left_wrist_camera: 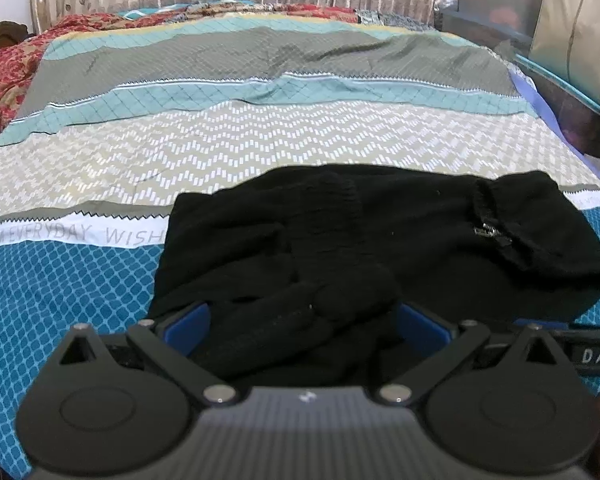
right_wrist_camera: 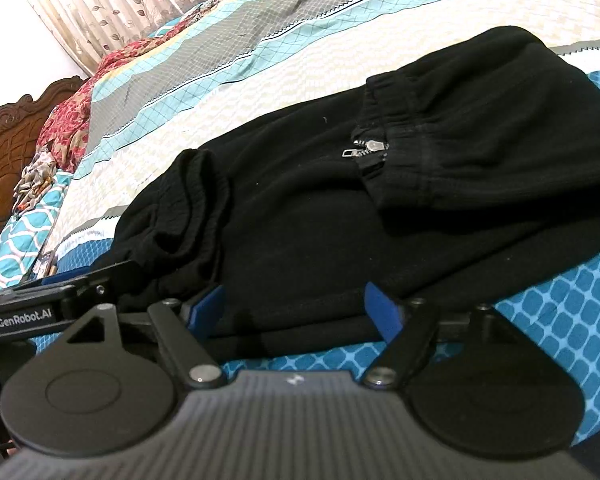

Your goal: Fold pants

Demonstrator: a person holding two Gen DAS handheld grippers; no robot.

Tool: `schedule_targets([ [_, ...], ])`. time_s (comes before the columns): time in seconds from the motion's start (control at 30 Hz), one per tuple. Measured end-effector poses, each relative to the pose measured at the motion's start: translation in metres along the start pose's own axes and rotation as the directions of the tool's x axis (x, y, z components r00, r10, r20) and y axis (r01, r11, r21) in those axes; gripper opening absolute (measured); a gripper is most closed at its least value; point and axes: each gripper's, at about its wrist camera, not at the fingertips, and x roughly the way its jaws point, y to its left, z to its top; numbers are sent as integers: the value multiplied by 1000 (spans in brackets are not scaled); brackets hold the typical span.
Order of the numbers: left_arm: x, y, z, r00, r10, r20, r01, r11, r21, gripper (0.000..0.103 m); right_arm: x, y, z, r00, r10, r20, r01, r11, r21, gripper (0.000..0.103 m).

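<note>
Straddling the near hem of the black pants (left_wrist_camera: 340, 248) at six o'clock of its view, the left gripper (left_wrist_camera: 304, 320) stands with its blue fingers (left_wrist_camera: 188, 324) spread wide and cloth bunched between them, though whether it grips that cloth I cannot tell. The right gripper (right_wrist_camera: 296, 308) likewise has its blue fingers (right_wrist_camera: 380, 312) wide apart over the pants (right_wrist_camera: 340, 208) edge. Beyond, toward twelve o'clock, the folded garment lies on the patterned bedsheet (left_wrist_camera: 260, 140), its metal zipper (right_wrist_camera: 366, 148) at one o'clock.
</note>
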Motion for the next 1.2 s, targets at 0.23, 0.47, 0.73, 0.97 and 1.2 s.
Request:
schedule_targets([
  [0.23, -27, 2, 9, 994, 21, 104, -19, 1000, -19, 103, 0, 4, -3, 1000, -4, 2, 4, 1000, -6, 81],
  [0.47, -15, 8, 9, 995, 103, 17, -103, 995, 14, 103, 2, 8, -4, 1000, -8, 4, 8, 1000, -6, 82],
  [0.73, 4, 23, 0, 986, 141, -85, -142, 990, -2, 103, 5, 11, -5, 1000, -13, 3, 13, 1000, -9, 82],
  [0.97, 5, 23, -2, 986, 138, -96, -138, 990, 5, 103, 7, 15, -7, 1000, -17, 1, 17, 1000, -15, 84],
  [1.2, 8, 25, -2, 985, 138, -106, -137, 990, 11, 103, 8, 16, -7, 1000, -17, 1, 17, 1000, -17, 85],
])
